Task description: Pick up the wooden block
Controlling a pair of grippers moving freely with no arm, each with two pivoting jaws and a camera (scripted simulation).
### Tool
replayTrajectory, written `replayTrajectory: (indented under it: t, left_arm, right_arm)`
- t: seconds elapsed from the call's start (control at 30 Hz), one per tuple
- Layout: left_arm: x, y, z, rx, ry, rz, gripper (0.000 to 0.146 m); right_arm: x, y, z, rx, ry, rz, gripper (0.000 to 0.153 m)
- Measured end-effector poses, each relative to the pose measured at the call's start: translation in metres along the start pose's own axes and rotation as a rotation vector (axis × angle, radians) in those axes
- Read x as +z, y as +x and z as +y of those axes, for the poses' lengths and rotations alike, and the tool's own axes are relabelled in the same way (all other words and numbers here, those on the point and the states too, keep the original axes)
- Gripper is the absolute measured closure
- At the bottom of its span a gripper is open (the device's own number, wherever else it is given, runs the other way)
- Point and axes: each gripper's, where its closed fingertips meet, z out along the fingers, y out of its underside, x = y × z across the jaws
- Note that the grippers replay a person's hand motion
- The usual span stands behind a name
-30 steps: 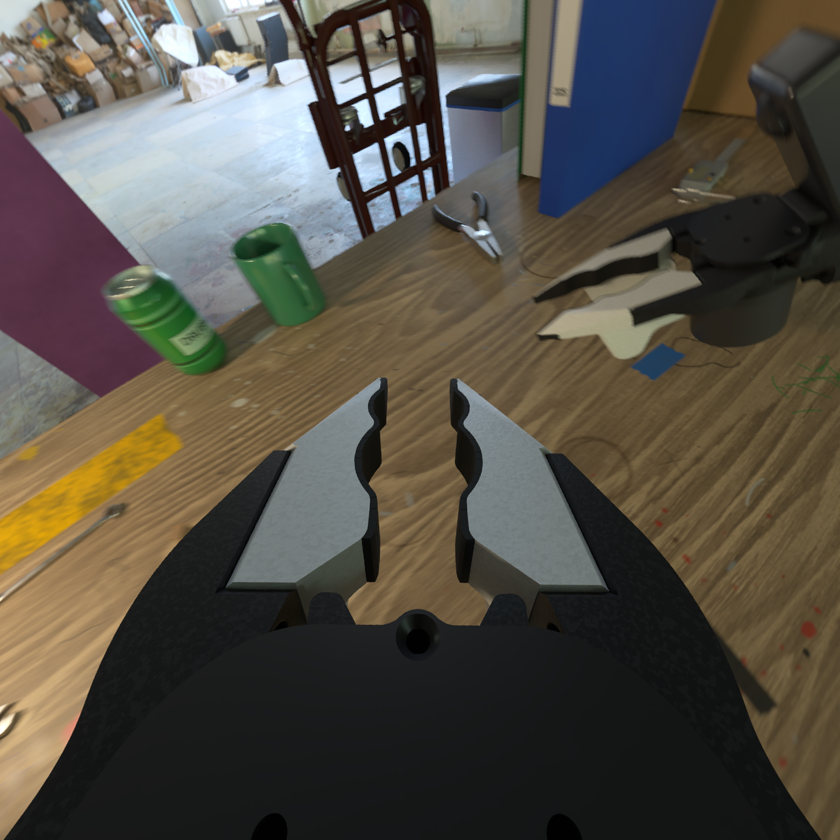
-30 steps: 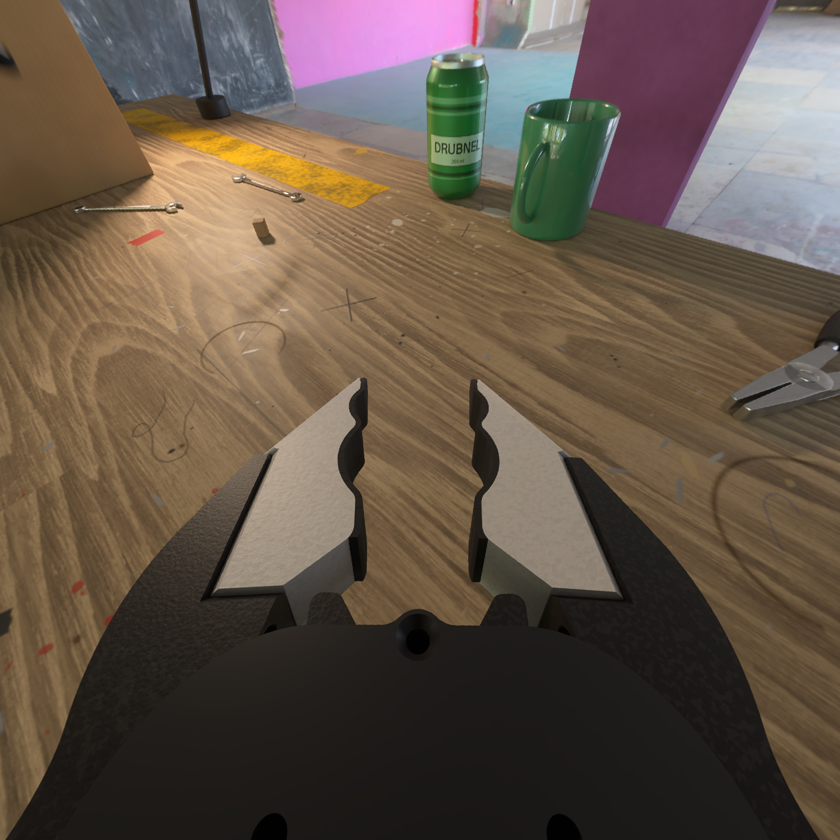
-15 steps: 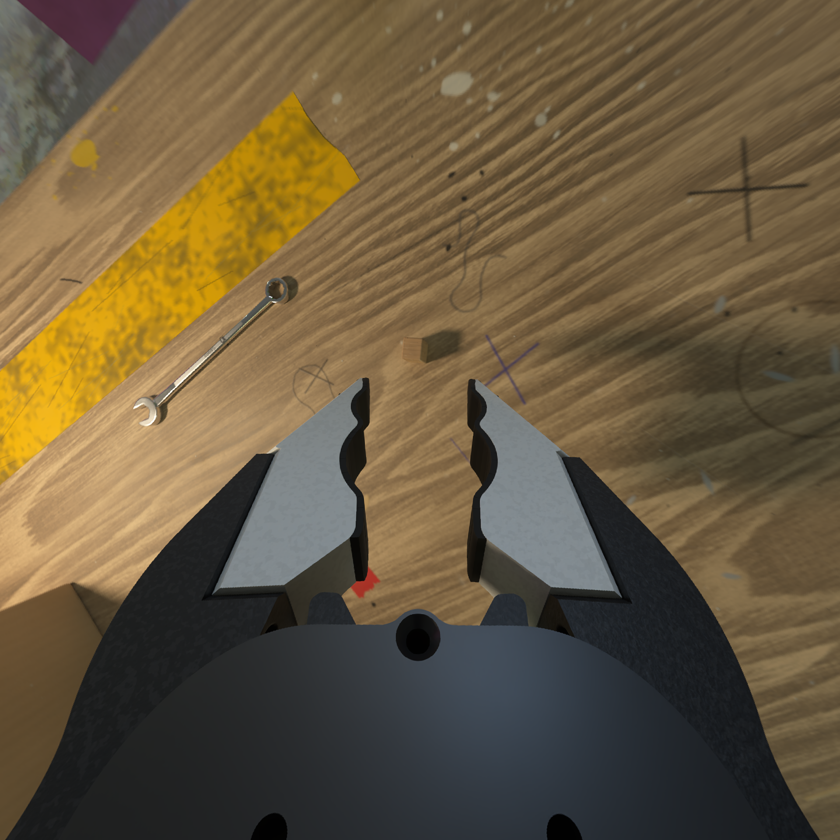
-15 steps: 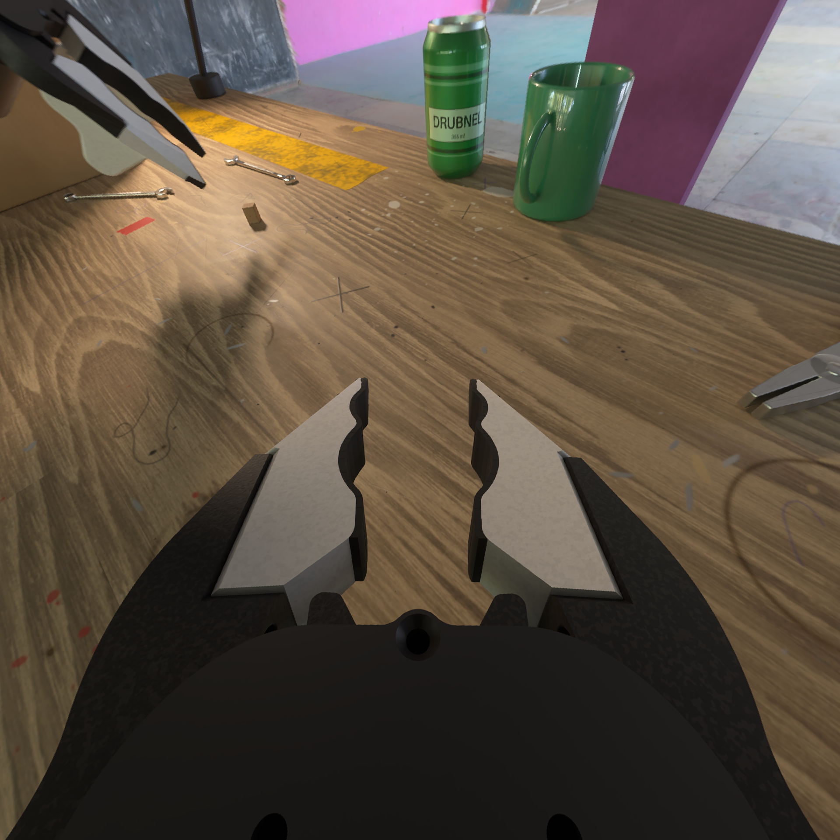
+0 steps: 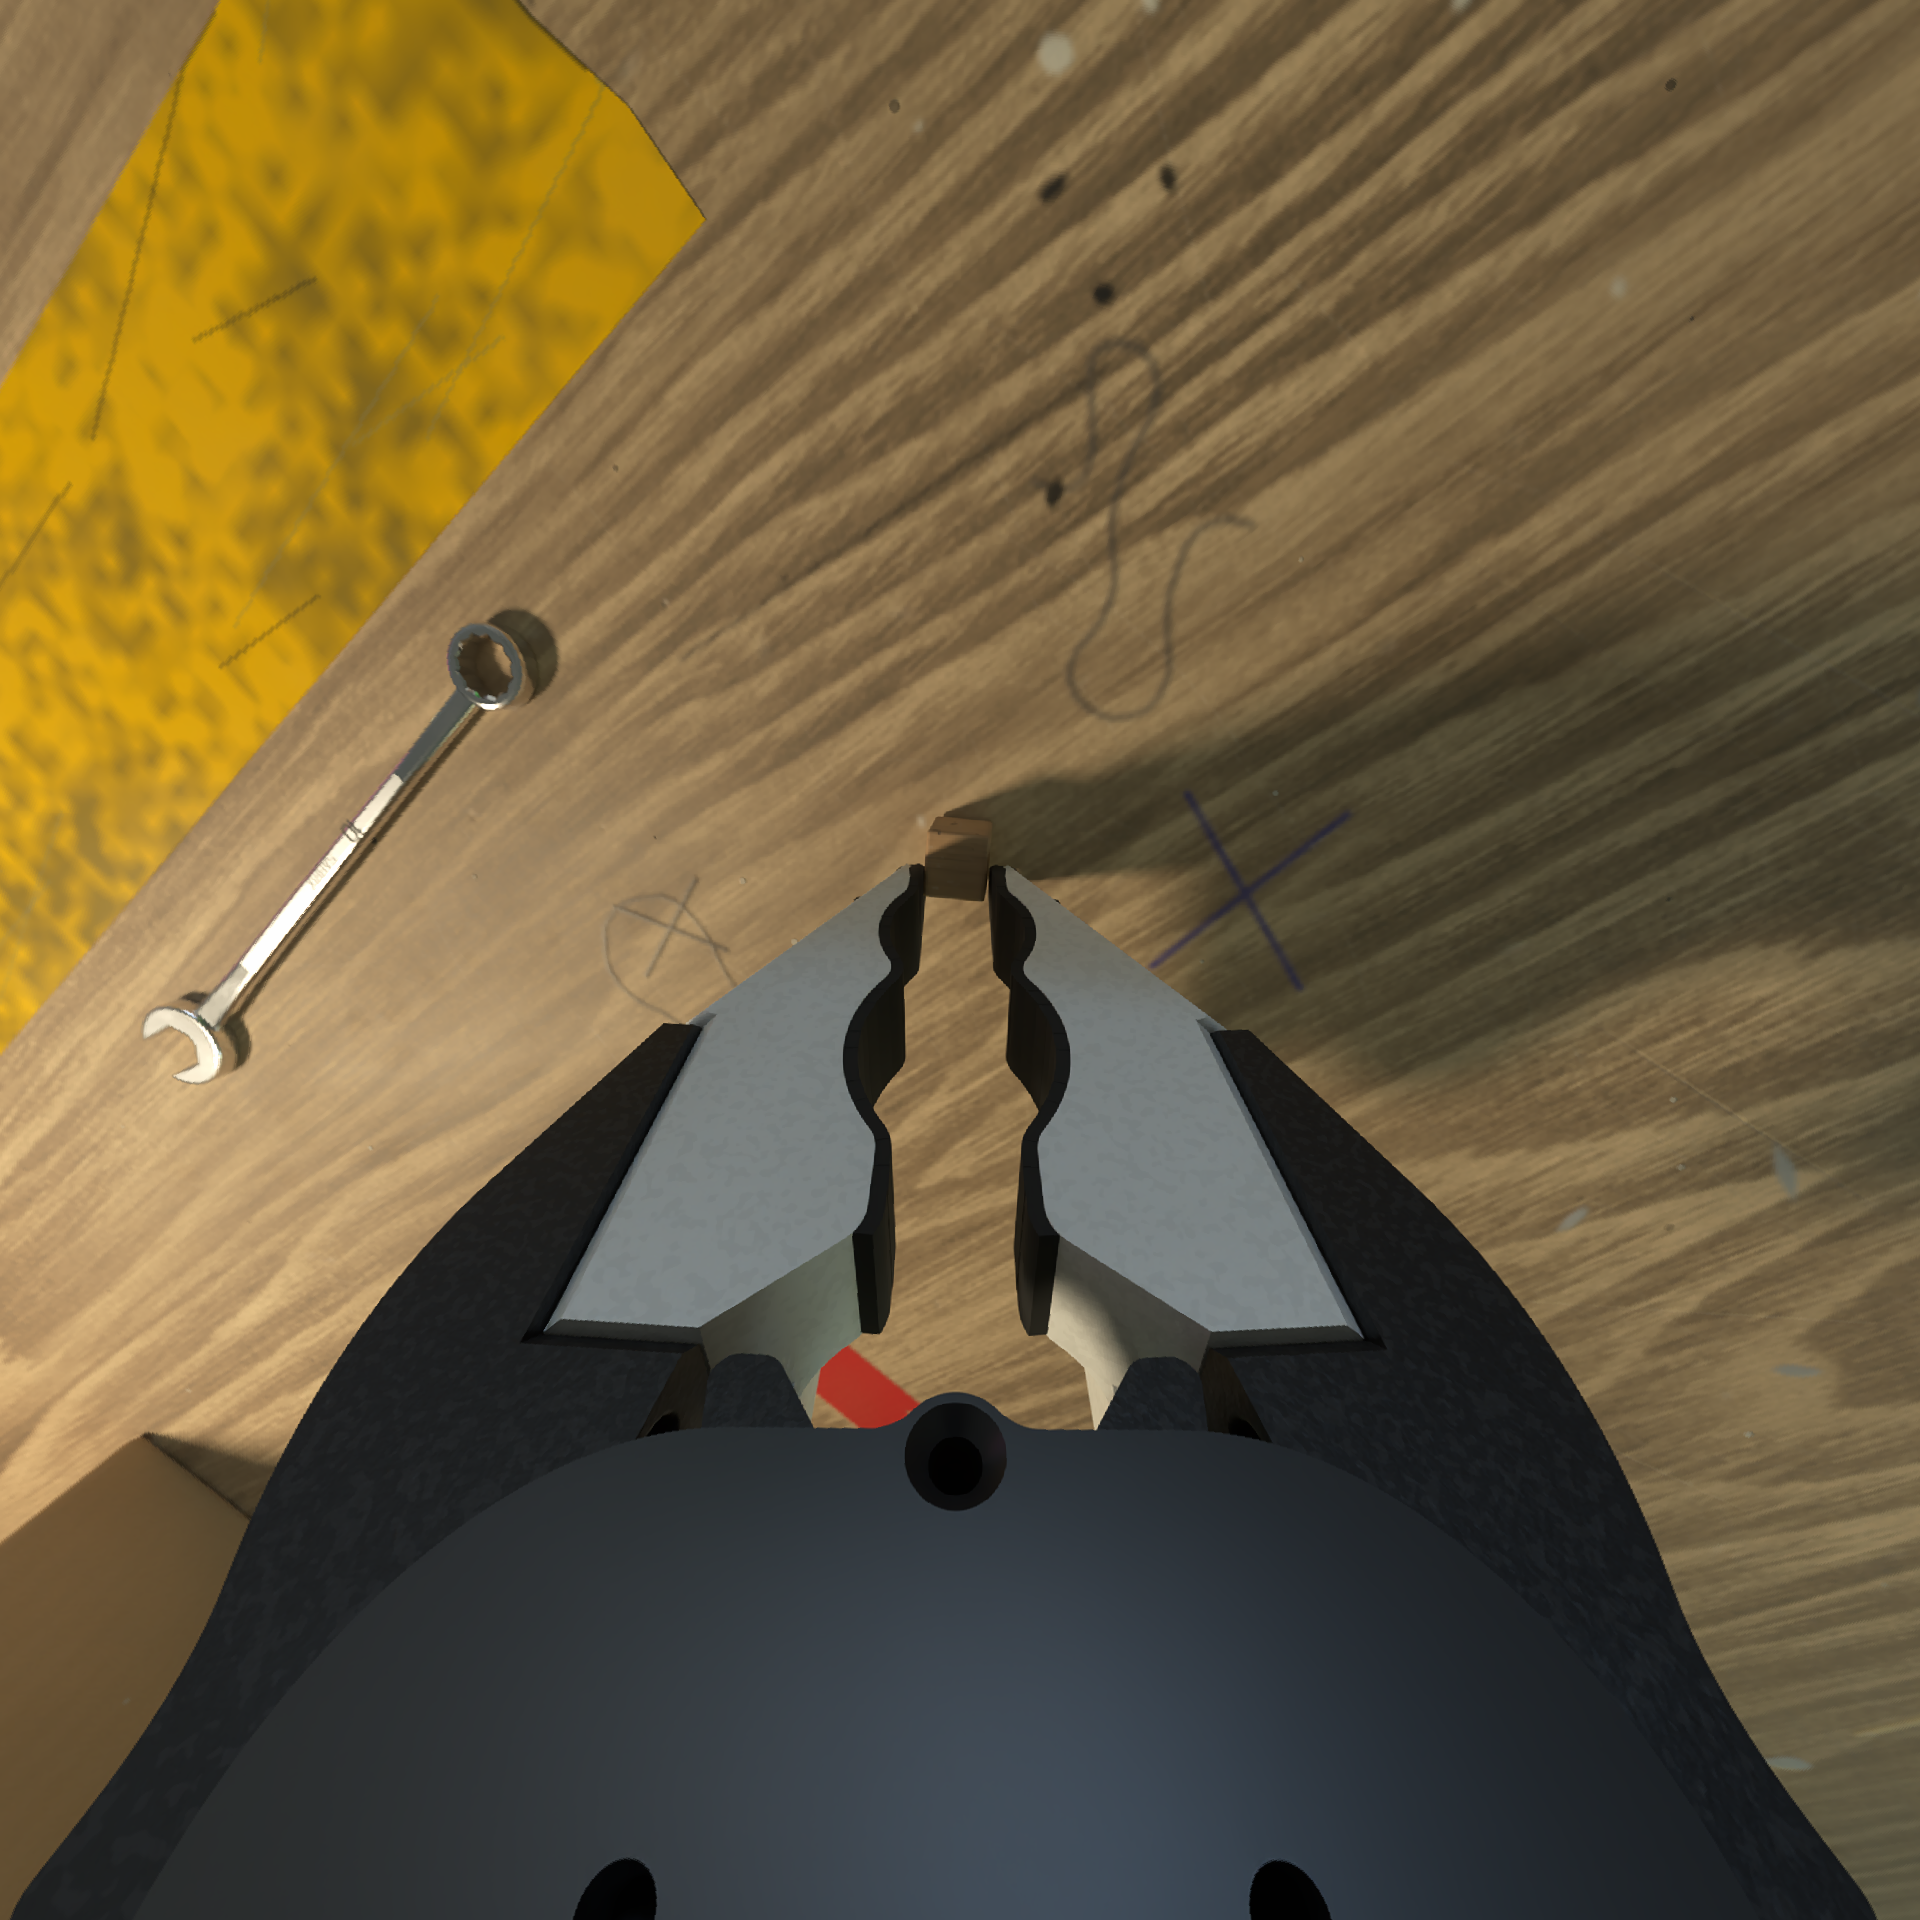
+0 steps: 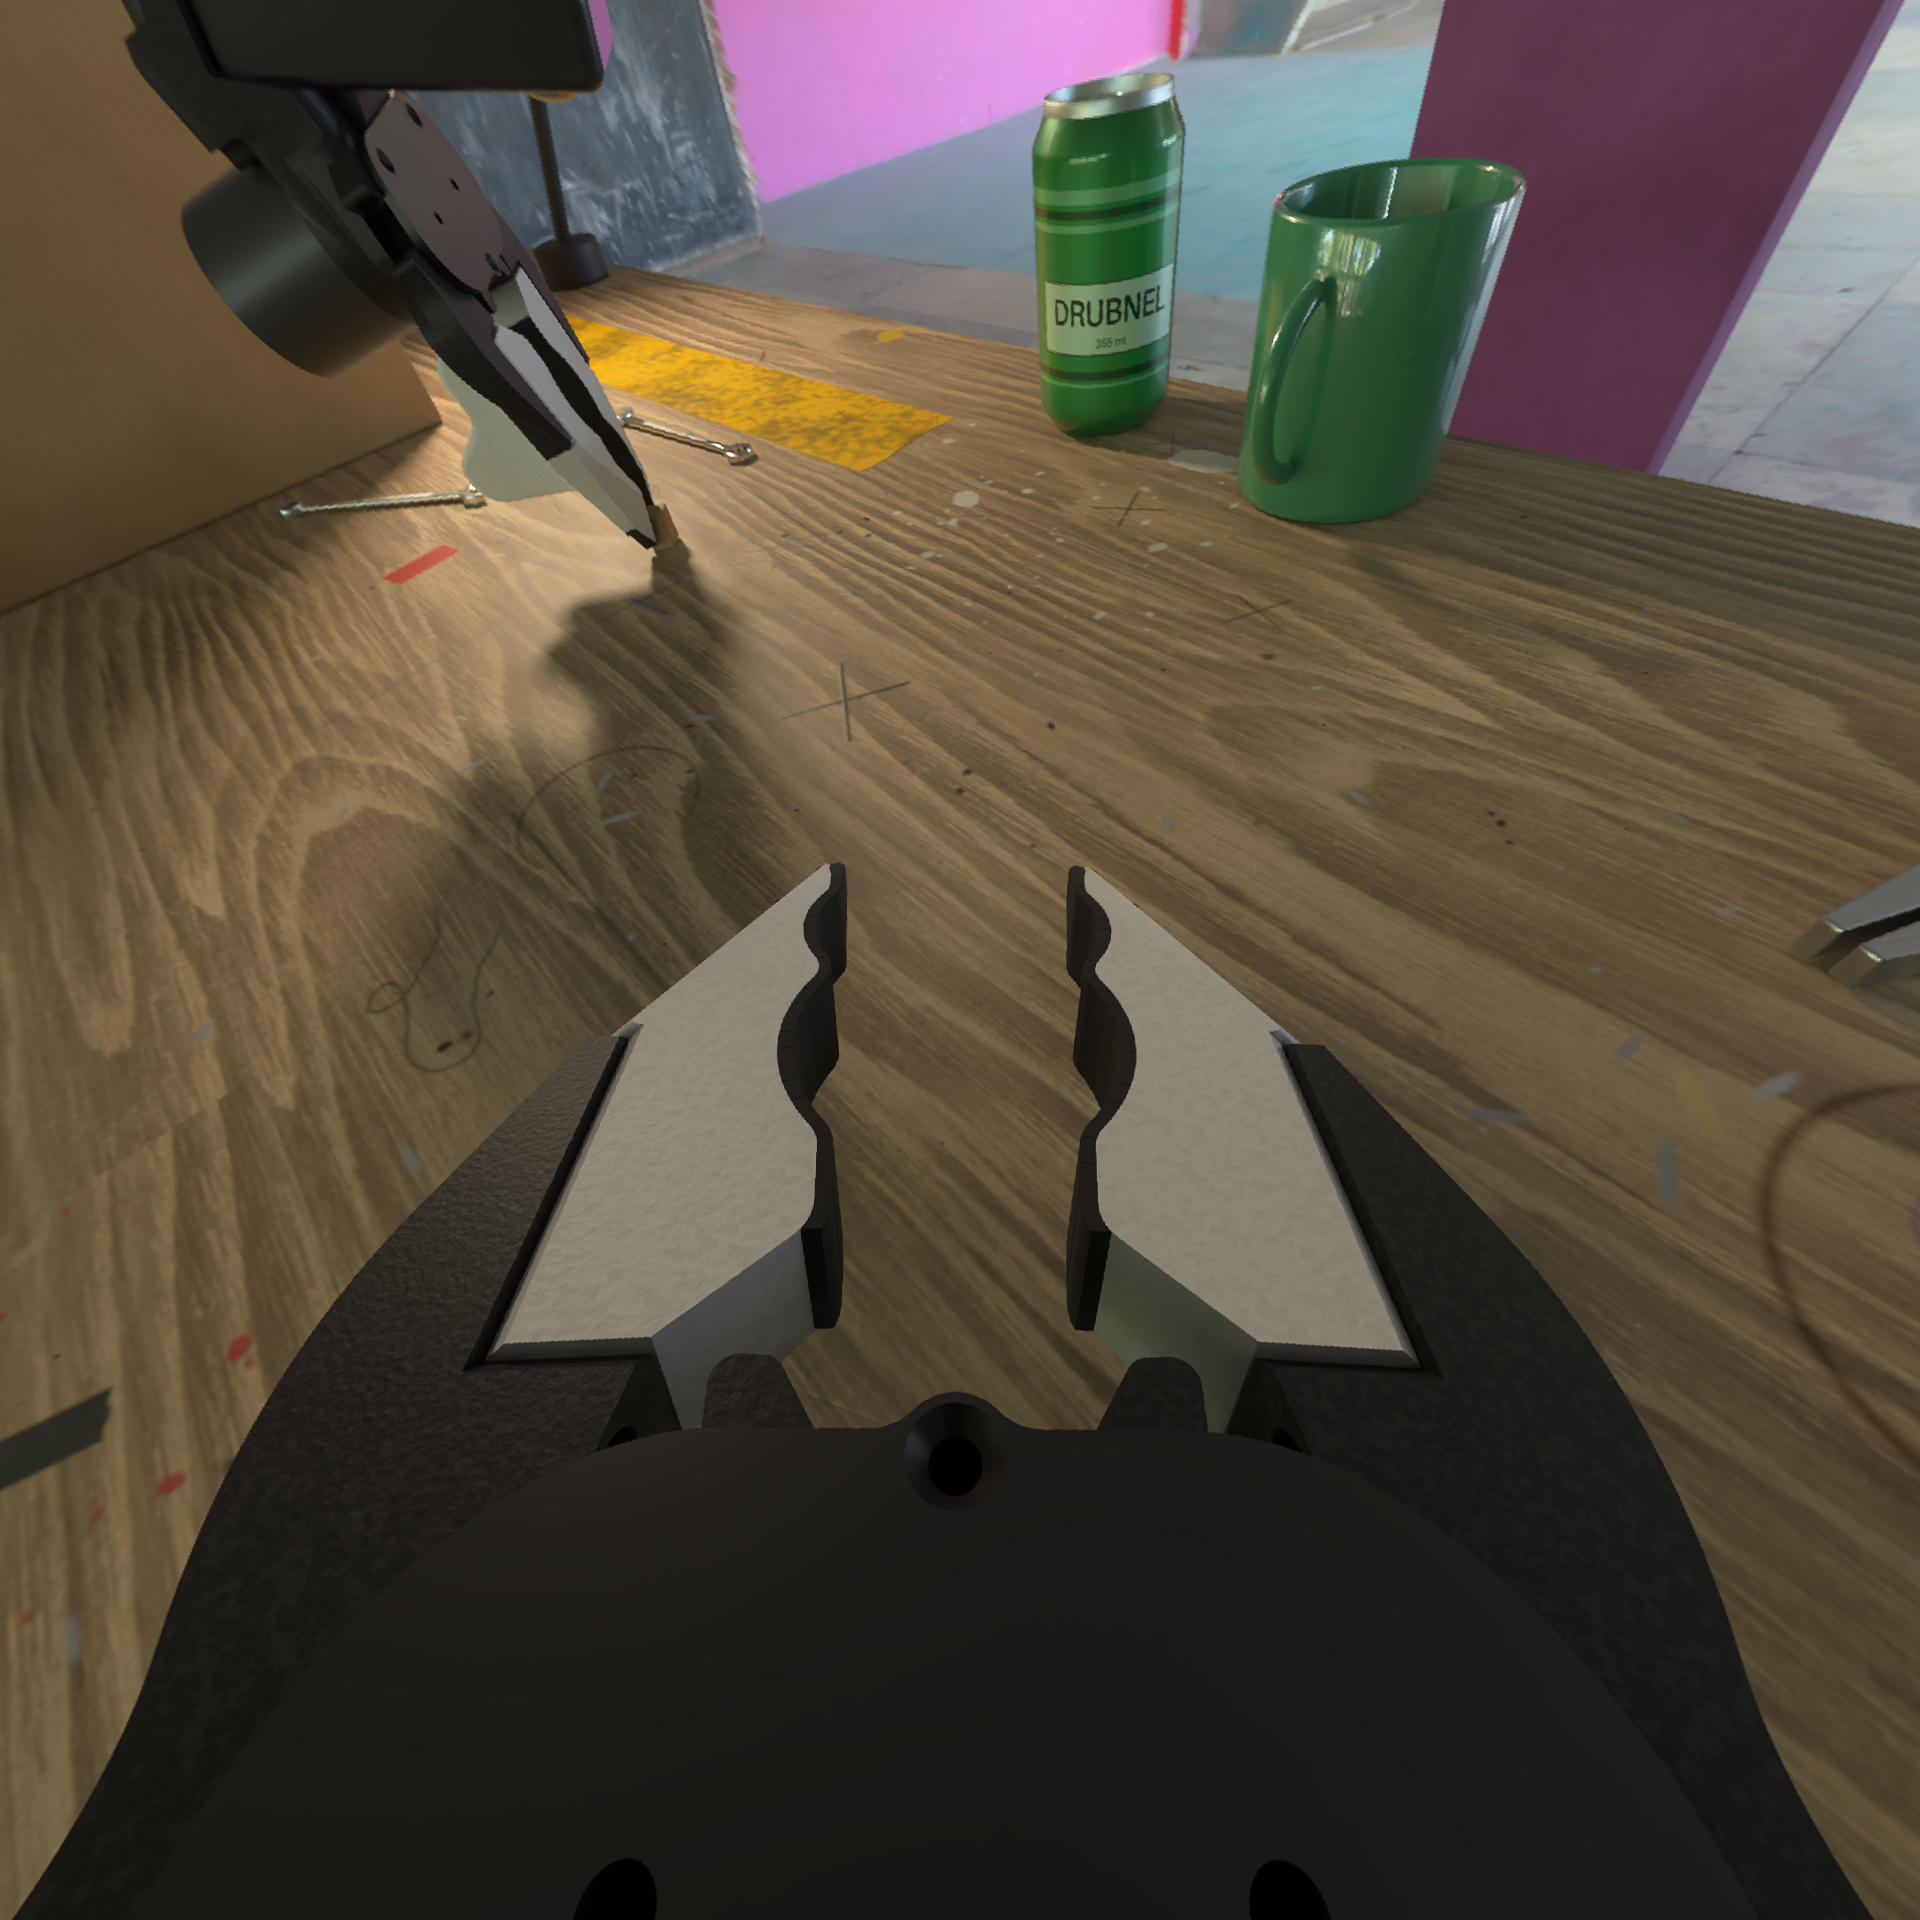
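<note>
The small wooden block [image 5: 957, 854] sits on the wooden table [image 5: 1455, 520], pinched between the tips of my left gripper [image 5: 956, 883], which points steeply down and is shut on it. In the right wrist view the left gripper [image 6: 646, 528] comes down from the upper left with the block [image 6: 667, 535] at its tip, at table level. My right gripper [image 6: 956, 894] is open and empty, low over the table and well in front of the block.
A spanner [image 5: 343, 842] and a yellow tape strip [image 5: 260, 364] lie left of the block. A cardboard box [image 5: 94, 1621] stands at the lower left. A green can [image 6: 1110, 260], a green mug [image 6: 1371, 343], another spanner [image 6: 379, 504] and pliers [image 6: 1870, 925] show in the right wrist view.
My left gripper swung over from the table's far side, dropped onto the block and closed its fingers on it. My right gripper stayed open and drifted slightly.
</note>
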Motion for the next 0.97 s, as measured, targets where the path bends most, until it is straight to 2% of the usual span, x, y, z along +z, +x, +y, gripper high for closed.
replayTrajectory:
  t: [0.07, 0.17, 0.33, 0.53, 0.6, 0.7, 0.8, 0.97]
  left_arm:
    - [-0.001, 0.001, 0.003, 0.020, -0.009, -0.007, 0.135]
    - [-0.009, -0.001, 0.012, 0.124, -0.059, -0.111, 0.135]
    - [-0.046, 0.003, 0.021, 0.269, -0.066, -0.265, 0.135]
    - [-0.100, -0.019, 0.024, 0.452, -0.045, -0.598, 0.135]
    - [-0.121, -0.025, 0.018, 0.549, -0.032, -0.762, 0.135]
    - [-0.154, -0.029, 0.003, 0.783, -0.031, -1.068, 0.135]
    - [-0.172, -0.008, -0.016, 0.850, 0.150, -1.166, 0.135]
    - [-0.199, 0.063, -0.050, 0.751, 0.575, -1.101, 0.135]
  right_arm:
    - [-0.001, -0.003, -0.001, 0.014, 0.006, -0.018, 0.111]
    - [-0.001, -0.007, -0.003, 0.027, 0.013, -0.042, 0.111]
    - [-0.002, -0.013, -0.005, 0.021, 0.021, -0.060, 0.113]
    - [-0.003, -0.018, -0.006, 0.003, 0.020, -0.064, 0.114]
    - [-0.004, -0.018, -0.006, 0.003, 0.021, -0.064, 0.114]
    - [-0.004, -0.018, -0.006, 0.007, 0.023, -0.069, 0.114]
    - [-0.009, -0.026, -0.013, 0.031, 0.061, -0.136, 0.112]
    - [-0.020, -0.037, -0.028, 0.125, 0.141, -0.297, 0.104]
